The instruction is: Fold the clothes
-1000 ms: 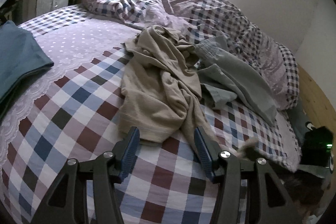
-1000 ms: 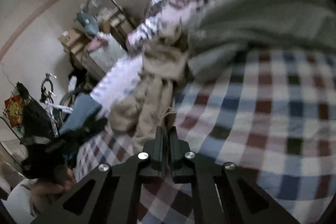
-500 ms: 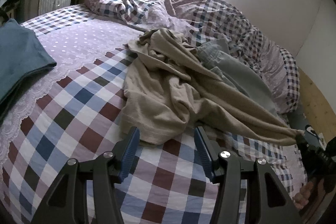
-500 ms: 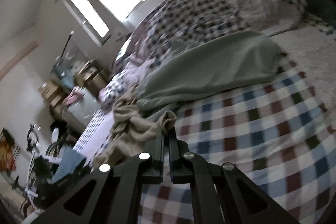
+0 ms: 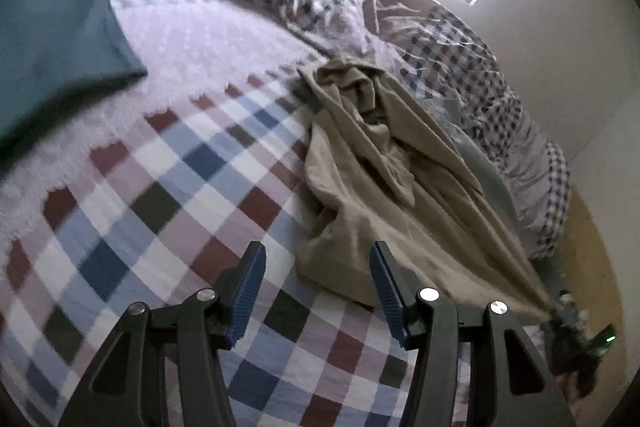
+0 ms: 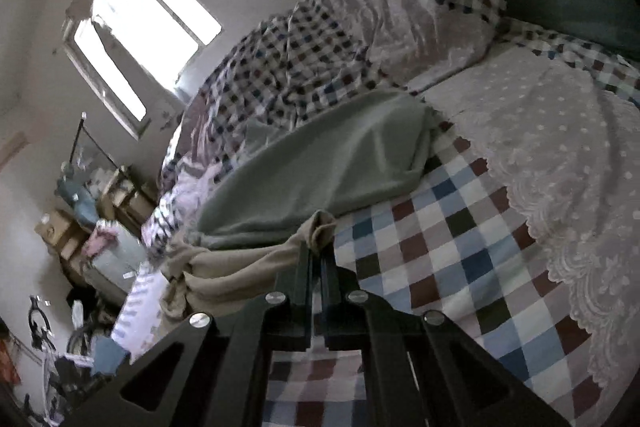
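Right wrist: jaws clamped on beige garment (image 6: pixel 256 263) corner | left wrist: jaws wide apart, empty, above checked bedspread (image 5: pixel 168 187)

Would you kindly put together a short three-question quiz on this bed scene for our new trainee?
1. True or false: the right gripper is shut on a corner of the beige garment.
2. Which gripper has its jaws open with nothing between them?
3. What lies right behind the beige garment in the right wrist view: A) a red towel, B) a grey-green garment, C) a black jacket?

Key: 1. True. 2. The left gripper, hovering over the checkered bedspread near the garment's edge. 3. B.
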`<state>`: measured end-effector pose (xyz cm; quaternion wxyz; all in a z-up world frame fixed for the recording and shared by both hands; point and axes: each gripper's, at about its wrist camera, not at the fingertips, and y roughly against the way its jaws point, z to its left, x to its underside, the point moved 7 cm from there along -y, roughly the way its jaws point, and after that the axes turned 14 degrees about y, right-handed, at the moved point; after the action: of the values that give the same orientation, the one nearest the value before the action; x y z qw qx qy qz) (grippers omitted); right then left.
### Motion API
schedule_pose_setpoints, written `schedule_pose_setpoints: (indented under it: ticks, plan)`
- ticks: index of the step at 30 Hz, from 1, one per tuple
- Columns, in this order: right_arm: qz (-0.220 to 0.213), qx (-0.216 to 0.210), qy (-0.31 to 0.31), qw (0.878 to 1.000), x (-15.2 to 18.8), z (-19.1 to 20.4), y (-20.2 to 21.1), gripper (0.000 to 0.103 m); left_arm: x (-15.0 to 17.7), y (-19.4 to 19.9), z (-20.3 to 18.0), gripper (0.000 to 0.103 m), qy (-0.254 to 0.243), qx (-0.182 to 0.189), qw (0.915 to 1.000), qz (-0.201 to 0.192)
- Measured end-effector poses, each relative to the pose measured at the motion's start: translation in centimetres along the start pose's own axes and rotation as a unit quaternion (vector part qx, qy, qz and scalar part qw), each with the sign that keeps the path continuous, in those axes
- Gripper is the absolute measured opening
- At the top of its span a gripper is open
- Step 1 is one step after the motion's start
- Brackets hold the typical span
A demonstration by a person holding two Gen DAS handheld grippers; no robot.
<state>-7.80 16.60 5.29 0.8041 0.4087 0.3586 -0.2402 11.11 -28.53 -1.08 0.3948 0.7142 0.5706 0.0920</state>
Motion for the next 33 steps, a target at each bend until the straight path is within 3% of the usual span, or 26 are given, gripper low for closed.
schedule_pose_setpoints:
  ticks: [5, 6, 7, 8, 17, 21, 25, 29, 33]
  plan:
    - [0.021, 0.001, -0.005, 1.0, 1.0, -0.4, -1.0, 0.002, 0.0, -2.4, -0.9, 0.055, -0.007, 0.021, 0.9989, 0.042]
    - [0.023, 0.0, -0.01, 1.0, 1.3, -0.6, -1.1, 0.002, -0.1, -2.6, -1.1, 0.039, -0.007, 0.024, 0.9988, 0.042]
    - [0.025, -0.002, -0.013, 1.0, 1.5, -0.6, -1.2, 0.002, -0.1, -2.5, -1.2, 0.012, -0.002, 0.028, 0.9987, 0.043]
    - [0.023, -0.005, -0.009, 1.0, 1.5, -0.2, -0.8, 0.002, -0.1, -2.5, -1.3, 0.004, 0.002, 0.032, 0.9985, 0.044]
    - [0.006, -0.033, 0.02, 0.999, 1.5, 3.2, 2.8, 0.002, -2.9, 5.7, -3.0, 0.003, 0.005, 0.107, 0.9927, -0.055]
    - [-0.001, -0.046, 0.034, 0.998, 1.5, 4.7, 4.4, 0.002, -4.4, 11.0, -3.0, 0.003, 0.003, 0.122, 0.9872, -0.102]
    - [-0.01, -0.055, 0.045, 0.997, 2.6, 6.6, 7.8, 0.002, -3.9, 15.5, -2.4, 0.003, -0.006, 0.129, 0.9834, -0.127]
    - [-0.028, -0.057, 0.054, 0.997, 4.2, 7.9, 12.3, 0.002, -2.3, 18.9, -1.0, 0.003, -0.012, 0.117, 0.9851, -0.125]
    - [-0.017, -0.051, 0.049, 0.997, 7.0, 7.8, 15.1, 0.002, -0.4, 17.8, 1.9, 0.003, -0.027, 0.052, 0.9944, -0.088]
